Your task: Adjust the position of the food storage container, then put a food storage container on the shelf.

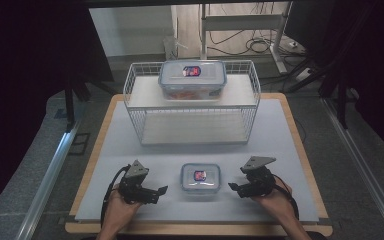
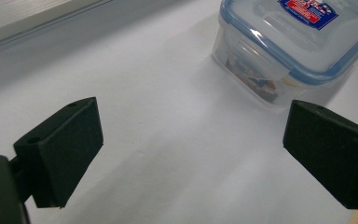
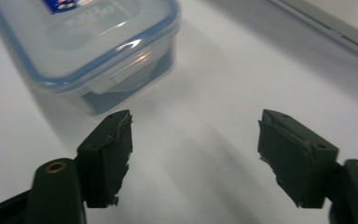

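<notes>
While the small box [image 1: 200, 179] is sitting on the white mat [image 1: 130, 150] near the front of the counter [image 1: 300, 150], lid clipped down and nothing touching it, the two grippers are flanking it — the left gripper [image 1: 161, 190] just beside its left side, the right gripper [image 1: 233, 187] just beside its right. Both are standing with jaws spread wide and holding nothing; in the gripper views each pair of black pads [image 2: 65, 149] is framing bare mat, with the box off to one side ahead. If the box is to be lifted, a sound way, I judge, is bringing both grippers in level against opposite walls below the blue-edged lid — not on the clips, which could pop. Beyond it, the wire rack [image 1: 135, 100] is carrying a larger box [image 1: 192, 79] on its upper shelf.
</notes>
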Demonstrator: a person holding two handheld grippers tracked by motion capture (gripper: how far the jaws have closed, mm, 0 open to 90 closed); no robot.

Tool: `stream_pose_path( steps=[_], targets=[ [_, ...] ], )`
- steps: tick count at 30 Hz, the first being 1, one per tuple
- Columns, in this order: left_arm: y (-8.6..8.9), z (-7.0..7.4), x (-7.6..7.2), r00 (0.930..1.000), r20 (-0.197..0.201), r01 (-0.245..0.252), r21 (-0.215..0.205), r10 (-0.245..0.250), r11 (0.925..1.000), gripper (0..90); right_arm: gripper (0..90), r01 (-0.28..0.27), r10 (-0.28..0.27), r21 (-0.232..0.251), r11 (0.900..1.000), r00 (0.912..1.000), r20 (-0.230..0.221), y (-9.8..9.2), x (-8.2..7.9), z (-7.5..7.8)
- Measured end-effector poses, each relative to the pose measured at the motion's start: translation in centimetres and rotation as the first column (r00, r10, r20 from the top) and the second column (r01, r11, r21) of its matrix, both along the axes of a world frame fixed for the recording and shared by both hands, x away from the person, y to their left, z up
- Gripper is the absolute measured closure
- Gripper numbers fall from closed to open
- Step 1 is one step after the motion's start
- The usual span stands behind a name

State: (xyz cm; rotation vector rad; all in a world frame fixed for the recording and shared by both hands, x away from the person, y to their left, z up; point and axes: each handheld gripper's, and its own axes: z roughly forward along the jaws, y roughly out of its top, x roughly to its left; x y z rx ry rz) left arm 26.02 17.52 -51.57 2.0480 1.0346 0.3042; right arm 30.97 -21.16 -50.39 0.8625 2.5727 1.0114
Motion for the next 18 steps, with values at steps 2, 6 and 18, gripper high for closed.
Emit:
stream_pose_path(
  steps=[2, 6, 18],
  targets=[
    [-0.31, -0.13, -0.05, 0.9999, 0.003, 0.011, 0.012, -0.011, 0.9999, 4.8, 22.2, 0.005, -0.005, 0.017, 1.0, 1.0, -0.003, -0.14, 0.14, -0.01],
    [-0.84, -0.32, -0.15, 0.999, 0.034, 0.029, 0.025, -0.03, 0.9993, 3.5, 16.6, 0.013, -0.013, 0.032, 0.999, 0.9999, -0.007, -0.29, 0.33, -0.06],
    [-0.91, -0.42, 0.26, 0.9987, 0.027, 0.043, -0.015, -0.043, 0.9989, 0.0, 0.8, -0.003, 0.003, 0.036, 0.999, 0.9999, -0.012, 0.22, 0.3, 0.33]
  ],
)
